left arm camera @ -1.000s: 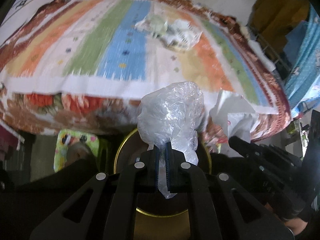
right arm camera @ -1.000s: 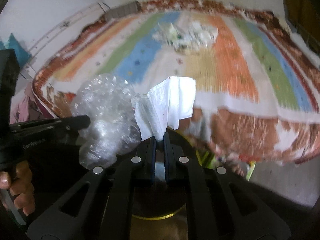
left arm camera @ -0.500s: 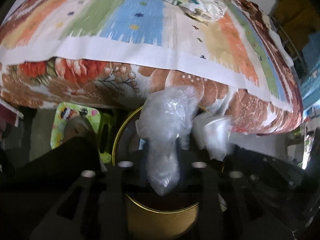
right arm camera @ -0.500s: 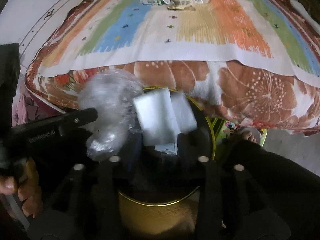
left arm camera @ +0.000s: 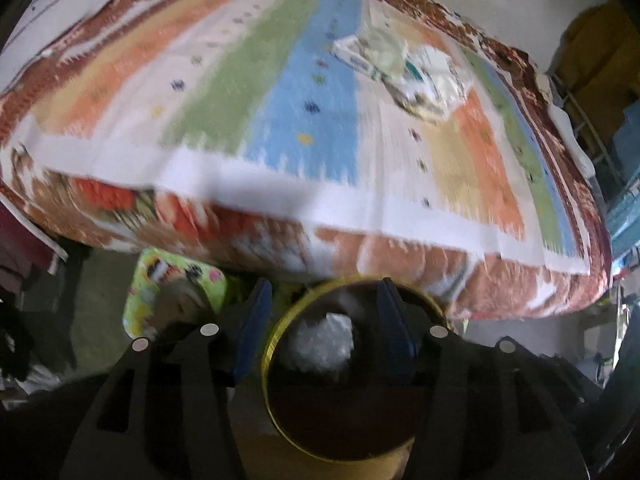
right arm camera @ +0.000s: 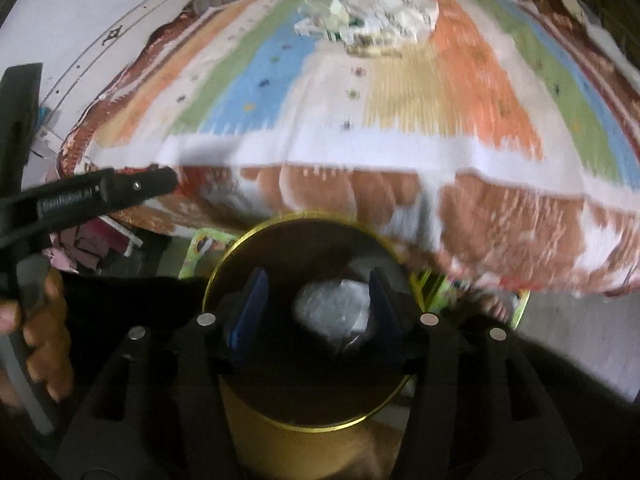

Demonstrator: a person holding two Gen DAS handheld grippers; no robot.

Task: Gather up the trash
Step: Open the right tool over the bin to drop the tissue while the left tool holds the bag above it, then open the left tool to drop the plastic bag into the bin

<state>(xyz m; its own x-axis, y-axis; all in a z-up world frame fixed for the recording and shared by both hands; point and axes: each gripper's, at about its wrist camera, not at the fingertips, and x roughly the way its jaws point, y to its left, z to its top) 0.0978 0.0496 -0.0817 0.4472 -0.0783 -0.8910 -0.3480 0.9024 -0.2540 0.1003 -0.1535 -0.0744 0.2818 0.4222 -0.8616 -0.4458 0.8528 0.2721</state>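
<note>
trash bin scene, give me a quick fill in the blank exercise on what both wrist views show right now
1. The crumpled plastic wad lies inside the round ____-rimmed bin.
2. The left gripper has just been opening; its jaws stand ____, nothing between them.
3. The right gripper hangs directly over the ____.
4. The remaining trash pile lies on the ____ blanket.

Missing words: gold; open; bin; striped
</note>
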